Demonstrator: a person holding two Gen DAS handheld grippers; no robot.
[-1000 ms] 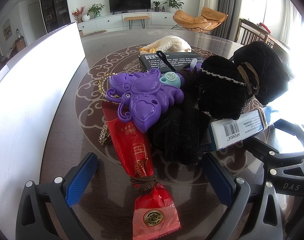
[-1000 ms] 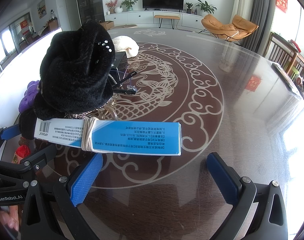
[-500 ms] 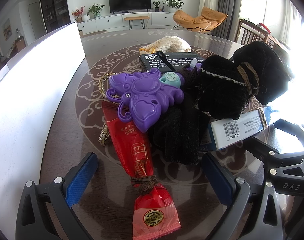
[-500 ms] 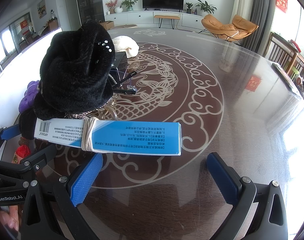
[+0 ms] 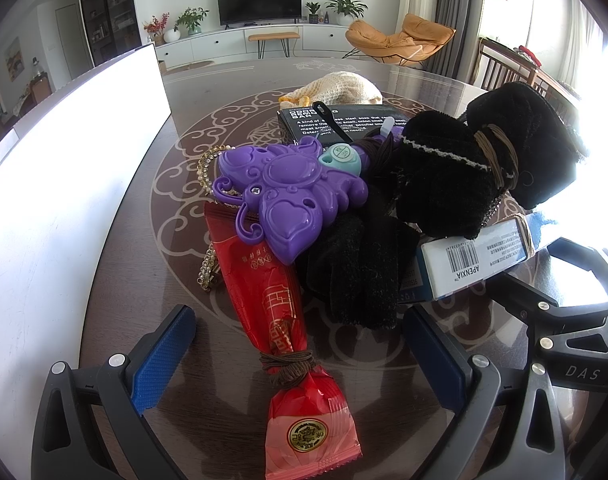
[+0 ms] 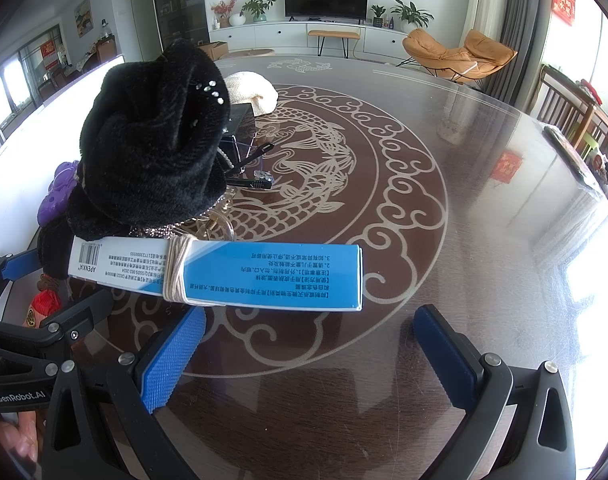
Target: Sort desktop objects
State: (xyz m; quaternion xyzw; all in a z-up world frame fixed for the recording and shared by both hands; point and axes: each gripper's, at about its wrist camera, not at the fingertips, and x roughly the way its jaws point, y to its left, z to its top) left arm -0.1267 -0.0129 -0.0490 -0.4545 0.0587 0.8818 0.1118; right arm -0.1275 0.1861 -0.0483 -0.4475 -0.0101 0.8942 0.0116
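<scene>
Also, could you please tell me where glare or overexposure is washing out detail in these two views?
Left wrist view: the white panel at left is blown out, and the window light at right bleaches the blue box end. Right wrist view: the glass tabletop carries hazy reflections along its right side; the black plush loses texture in shadow.

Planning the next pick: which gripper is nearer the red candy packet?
Left. The left gripper is open with the red candy packet lying between its fingers. The right gripper sits off to the packet's right, facing the blue box.
</scene>
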